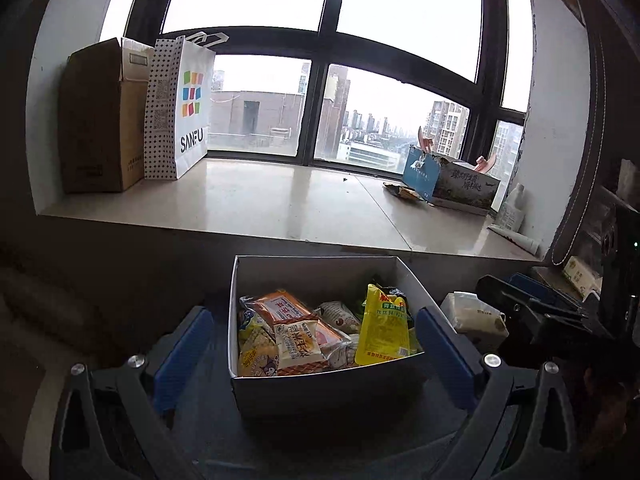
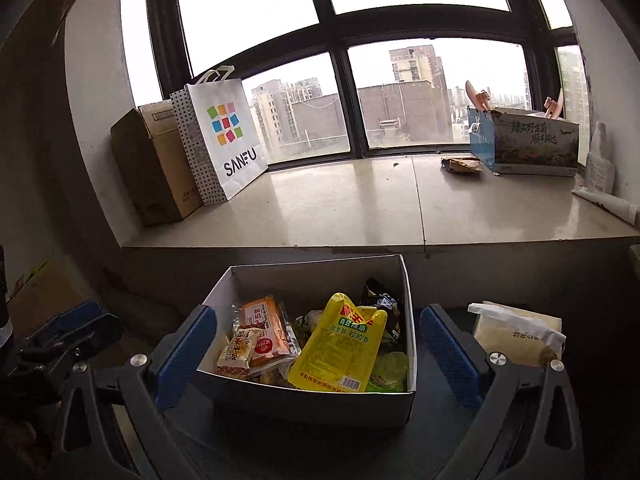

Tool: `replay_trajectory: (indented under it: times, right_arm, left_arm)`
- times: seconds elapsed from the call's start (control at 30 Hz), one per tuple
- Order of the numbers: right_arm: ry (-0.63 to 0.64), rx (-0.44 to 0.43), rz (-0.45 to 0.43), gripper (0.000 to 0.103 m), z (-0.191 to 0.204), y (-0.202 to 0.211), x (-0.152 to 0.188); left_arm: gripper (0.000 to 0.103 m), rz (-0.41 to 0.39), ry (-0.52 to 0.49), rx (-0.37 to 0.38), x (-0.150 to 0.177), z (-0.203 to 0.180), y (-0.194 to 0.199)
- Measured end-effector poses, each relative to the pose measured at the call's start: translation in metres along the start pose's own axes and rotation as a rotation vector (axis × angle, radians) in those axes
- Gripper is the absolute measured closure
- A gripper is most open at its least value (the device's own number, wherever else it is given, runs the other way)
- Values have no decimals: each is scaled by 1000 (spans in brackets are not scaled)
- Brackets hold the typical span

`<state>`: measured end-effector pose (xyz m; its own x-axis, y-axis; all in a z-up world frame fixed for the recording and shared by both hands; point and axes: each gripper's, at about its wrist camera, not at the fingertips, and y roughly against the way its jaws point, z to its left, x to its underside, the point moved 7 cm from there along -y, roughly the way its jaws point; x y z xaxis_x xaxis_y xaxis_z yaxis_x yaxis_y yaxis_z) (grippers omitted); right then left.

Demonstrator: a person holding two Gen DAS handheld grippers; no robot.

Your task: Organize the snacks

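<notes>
A white open box (image 1: 320,394) full of snack packets sits on a dark surface below a window sill; it also shows in the right wrist view (image 2: 312,406). Inside are a yellow pouch (image 1: 382,330), an orange packet (image 1: 280,306) and several smaller packets; the yellow pouch (image 2: 340,352) and orange packet (image 2: 266,324) show in the right view too. My left gripper (image 1: 316,344) is open, its blue pads to either side of the box. My right gripper (image 2: 318,346) is open, likewise around the box. A cream packet (image 2: 516,332) lies right of the box.
On the stone sill (image 1: 280,204) stand a brown carton (image 1: 100,116) and a white SANFU paper bag (image 1: 180,108) at the left, and a blue printed box (image 1: 452,180) at the right. A white bottle (image 1: 512,208) leans in the right corner.
</notes>
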<state>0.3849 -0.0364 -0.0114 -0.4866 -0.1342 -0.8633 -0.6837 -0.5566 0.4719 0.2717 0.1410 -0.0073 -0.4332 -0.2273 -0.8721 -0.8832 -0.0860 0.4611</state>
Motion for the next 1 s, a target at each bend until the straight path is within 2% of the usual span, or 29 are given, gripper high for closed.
replay_trajectory:
  times: [0.07, 0.17, 0.2, 0.3, 0.4, 0.47, 0.57, 0.73, 1.0]
  right_arm:
    - [70, 54, -33, 0, 13, 34, 6]
    - [128, 23, -100, 0, 35, 91, 22]
    - [133, 10, -101, 0, 40, 107, 29]
    - [116, 1, -93, 0, 52, 152, 50]
    - [108, 34, -92, 0, 56, 191, 73]
    - [88, 63, -61, 0, 54, 208, 88]
    - [38, 58, -10, 0, 50, 230, 110]
    - [3, 85, -7, 0, 48, 266, 135]
    - [14, 69, -24, 0, 60, 291, 141]
  left_arm:
    - [0, -71, -22, -8, 4, -8, 38]
    - [0, -114, -45, -52, 16, -17, 88]
    - [0, -114, -33, -60, 21, -18, 102]
    - [0, -108, 0, -17, 37, -25, 142]
    - [0, -49, -11, -3, 56, -34, 172]
    - [0, -19, -17, 11, 69, -42, 191]
    - [0, -1, -51, 37, 89, -59, 216]
    - [0, 17, -106, 31, 116, -82, 245]
    - [0, 13, -110, 59, 117, -93, 263]
